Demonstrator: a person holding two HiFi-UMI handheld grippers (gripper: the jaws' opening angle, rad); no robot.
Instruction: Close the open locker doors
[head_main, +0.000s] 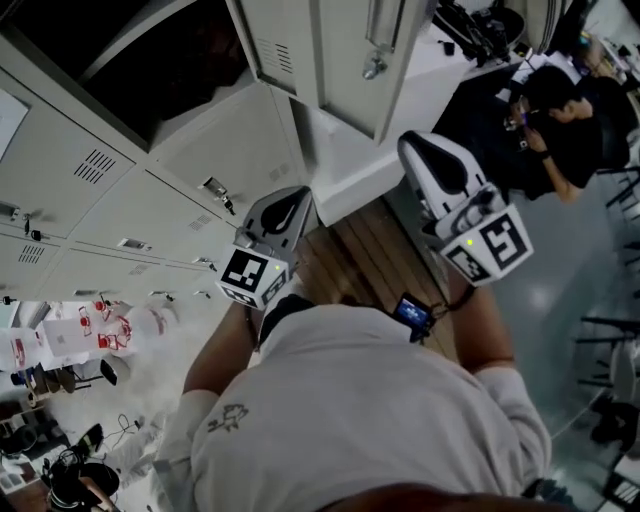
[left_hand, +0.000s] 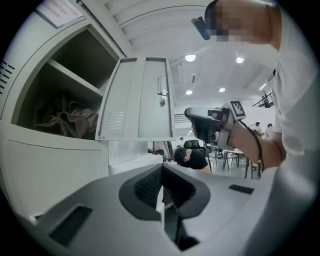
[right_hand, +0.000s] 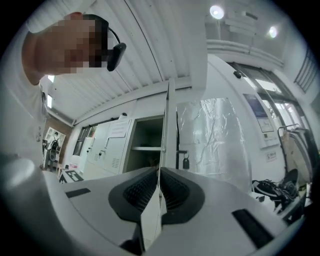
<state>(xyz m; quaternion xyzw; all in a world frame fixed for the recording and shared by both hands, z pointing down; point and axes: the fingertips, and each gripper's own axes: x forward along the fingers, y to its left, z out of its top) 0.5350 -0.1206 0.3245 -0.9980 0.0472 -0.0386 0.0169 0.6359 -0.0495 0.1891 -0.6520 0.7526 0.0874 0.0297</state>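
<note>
Right gripper (right_hand: 159, 192): jaws clenched together, nothing between them. It is held up and roughly level, aimed at the free edge of the open locker door (right_hand: 167, 115), which shows edge-on straight ahead of the jaws. A padlock (right_hand: 186, 162) hangs on the door's latch, just right of that edge. Left of the edge is the open locker (right_hand: 145, 145), dark inside, with one shelf. Clear plastic sheeting (right_hand: 215, 135) covers the white wall to the right.

Left gripper (left_hand: 161, 197): jaws also pressed together and empty. It is held level, lower and left of the right gripper, and looks up at the door's inner face. From here the door swings out to the right of the locker opening, and the right gripper's nose sits just beside the door's far-right edge with a small gap, not touching. Crumpled fabric (left_hand: 65, 120) lies in the locker under its shelf (left_hand: 75, 77).

Head view: the open door is at top centre, swung well out from the locker bank. The closed lockers (head_main: 60, 190) run along the left. Both grippers are in front of the person's chest over a wooden floor strip (head_main: 370, 260), the left one near the closed doors and the right one just below the open door's lower edge. A seated person in black (head_main: 550, 130) is far right, well apart from the lockers.
</note>
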